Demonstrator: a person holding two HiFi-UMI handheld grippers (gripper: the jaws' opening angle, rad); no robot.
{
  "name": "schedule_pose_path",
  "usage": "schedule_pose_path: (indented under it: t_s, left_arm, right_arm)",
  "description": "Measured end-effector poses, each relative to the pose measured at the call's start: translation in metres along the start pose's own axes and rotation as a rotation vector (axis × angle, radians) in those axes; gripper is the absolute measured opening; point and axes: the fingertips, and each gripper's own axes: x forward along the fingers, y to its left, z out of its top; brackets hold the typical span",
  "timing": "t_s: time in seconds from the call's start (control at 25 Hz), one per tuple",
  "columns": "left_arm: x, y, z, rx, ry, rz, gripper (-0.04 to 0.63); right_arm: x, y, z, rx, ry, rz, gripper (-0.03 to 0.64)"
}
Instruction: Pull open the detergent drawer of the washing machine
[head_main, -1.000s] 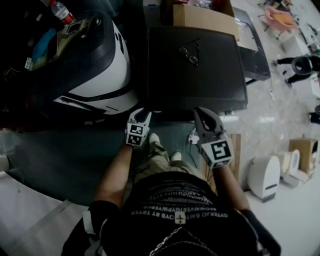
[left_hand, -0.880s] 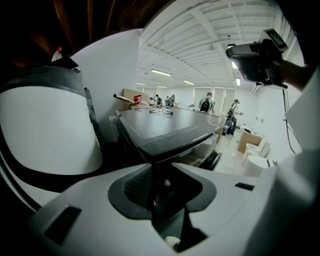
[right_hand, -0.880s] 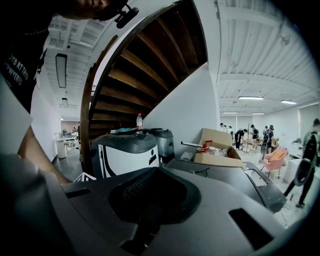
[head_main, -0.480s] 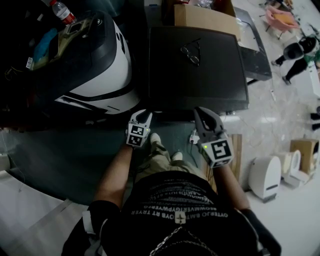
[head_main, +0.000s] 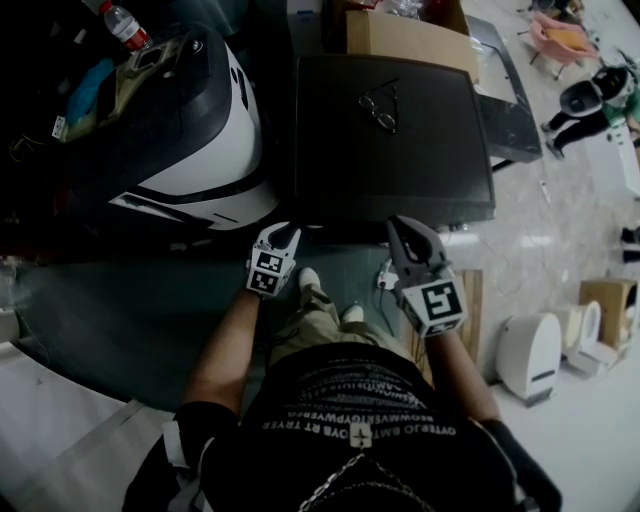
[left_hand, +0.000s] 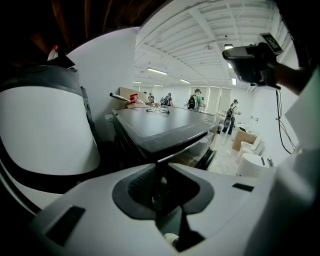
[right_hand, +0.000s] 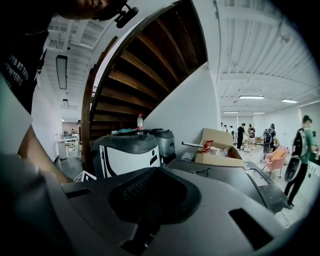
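While the just-closing fingers of the left gripper (head_main: 284, 233) look clamped on the front lip of the dark rigid plastic detergent drawer (left_hand: 159, 192) on the black boxy washing machine (head_main: 390, 150), with the right gripper (head_main: 405, 228) fingers together and empty, the drawer likely slides light but sticky, so pull by that lip.

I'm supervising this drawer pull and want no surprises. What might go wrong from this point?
The left gripper has just been closing its jaws round a thin dark edge at the front of the washing machine. A firm hold isn't clear, so it may slip when pulled. The eyeglasses lie loose on the machine's top, and a sharp tug might shift them.
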Motion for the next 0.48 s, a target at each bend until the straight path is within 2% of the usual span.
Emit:
schedule_pose_path:
  t_s: [0.24, 0.28, 0.36, 0.4, 0.48]
  left_arm:
    - [-0.005, -0.003, -0.003, -0.005, -0.010, -0.015, 0.066]
    - [-0.006, -0.005, -0.004, 0.005, -0.008, -0.027, 0.064]
    - [-0.008, -0.016, -0.009, 0.051, 0.004, -0.054, 0.011]
    - [-0.009, -0.020, -0.012, 0.064, 0.008, -0.052, 0.011]
    - [-0.009, -0.014, -0.014, 0.014, -0.008, -0.002, 0.011]
  right_arm:
    - [-0.002, 0.001, 0.003, -0.001, -0.013, 0.005, 0.002]
    - [-0.002, 0.001, 0.003, 0.000, -0.013, 0.005, 0.002]
    - [-0.001, 0.001, 0.004, 0.002, -0.012, 0.006, 0.002]
    - [-0.001, 0.001, 0.004, 0.000, -0.011, 0.008, 0.002]
    - [-0.001, 0.002, 0.004, -0.004, -0.009, 0.013, 0.002]
